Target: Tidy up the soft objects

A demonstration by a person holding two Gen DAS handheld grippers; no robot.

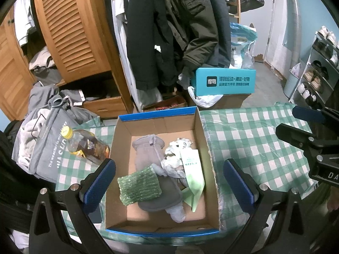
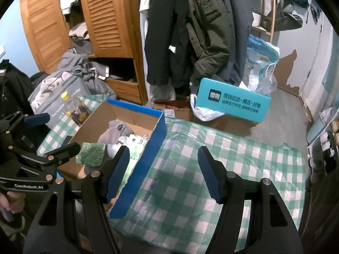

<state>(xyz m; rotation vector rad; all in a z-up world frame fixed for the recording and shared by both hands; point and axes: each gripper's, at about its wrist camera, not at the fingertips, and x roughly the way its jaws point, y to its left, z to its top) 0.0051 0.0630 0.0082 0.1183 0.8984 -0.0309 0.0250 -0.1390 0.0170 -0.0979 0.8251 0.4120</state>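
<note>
Soft items gathered in a cardboard box (image 1: 163, 222) on the checked table (image 1: 254, 139).
Left wrist view: left gripper (image 1: 167, 182) hangs over the green sponge (image 1: 138, 185) and grey gloves (image 1: 148, 154), jaws wide open, empty. Right wrist view: right gripper (image 2: 164, 174), jaws apart, straddles the box's blue wall; descending could snag and tip it.

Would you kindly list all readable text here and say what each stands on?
"得物": teal cardboard box; its smaller lines are too blurred.
"The weather is nice today", partly hidden: grey fabric bag.
"GenRobot.AI": left tool body.
Amber plastic bottle label, pale green packet: unreadable.
</note>
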